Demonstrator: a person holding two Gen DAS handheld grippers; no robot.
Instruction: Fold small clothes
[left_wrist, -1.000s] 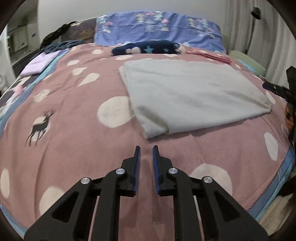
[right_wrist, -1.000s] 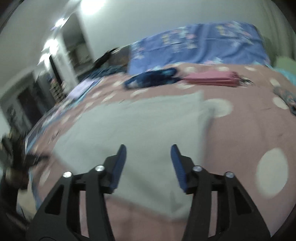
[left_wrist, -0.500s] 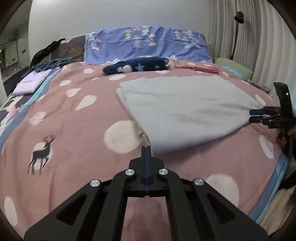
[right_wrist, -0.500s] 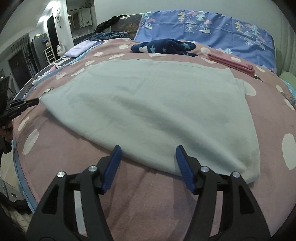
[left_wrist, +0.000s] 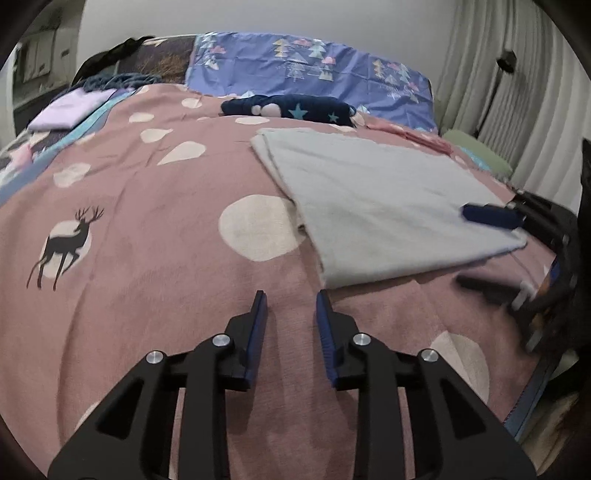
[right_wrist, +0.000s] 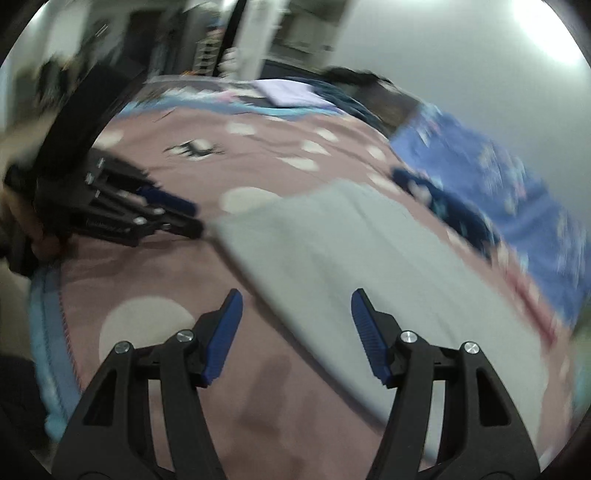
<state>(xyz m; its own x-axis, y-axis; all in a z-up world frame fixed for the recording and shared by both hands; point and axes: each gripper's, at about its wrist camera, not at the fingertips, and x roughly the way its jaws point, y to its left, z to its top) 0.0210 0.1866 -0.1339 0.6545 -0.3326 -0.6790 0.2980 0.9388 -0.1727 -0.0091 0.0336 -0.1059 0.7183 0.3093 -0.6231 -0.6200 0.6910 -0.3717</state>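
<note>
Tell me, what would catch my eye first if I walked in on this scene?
Probably the pale grey cloth, folded flat in the middle of a pink bedspread dotted with cream spots and a black deer. Next, the two black tongs with blue tips: the left gripper hangs just short of the cloth's near corner, its jaws opening with nothing between them, and the right gripper hovers open over the cloth's near edge.
</note>
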